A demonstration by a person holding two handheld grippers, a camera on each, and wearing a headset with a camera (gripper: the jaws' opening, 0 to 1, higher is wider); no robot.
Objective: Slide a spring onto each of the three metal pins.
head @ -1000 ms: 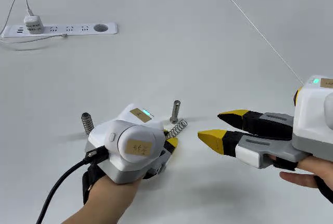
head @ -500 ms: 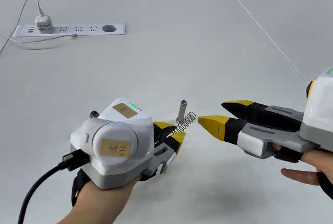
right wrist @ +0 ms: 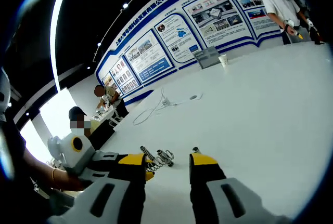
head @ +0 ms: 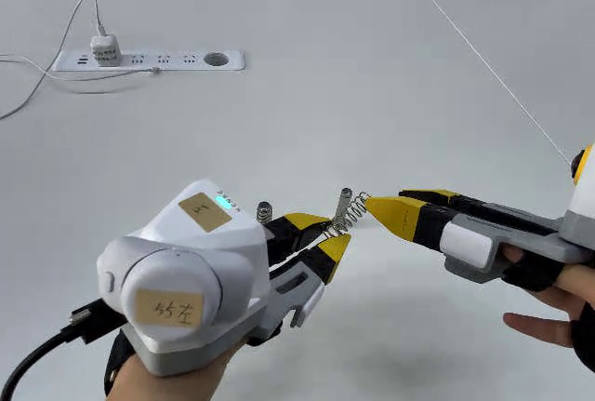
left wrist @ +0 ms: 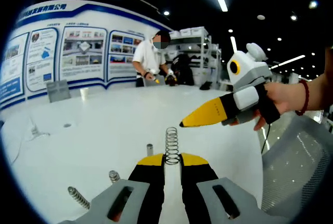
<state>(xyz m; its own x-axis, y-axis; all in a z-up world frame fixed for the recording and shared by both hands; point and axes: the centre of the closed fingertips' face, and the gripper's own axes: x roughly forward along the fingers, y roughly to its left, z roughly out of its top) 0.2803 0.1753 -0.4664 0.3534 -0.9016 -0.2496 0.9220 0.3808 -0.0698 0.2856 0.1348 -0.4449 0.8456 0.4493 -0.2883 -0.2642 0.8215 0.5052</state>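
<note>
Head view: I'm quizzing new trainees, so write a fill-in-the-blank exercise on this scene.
The left claw is shut on a coiled metal ____.
The right claw holds nothing; its jaws stand ____.
The white charger is plugged into a power ____.
Missing words: spring; open; strip.

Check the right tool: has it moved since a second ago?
Yes. The right tool has closed in leftward on the pin, its tip now nearly touching the spring held in the left tool.
</note>
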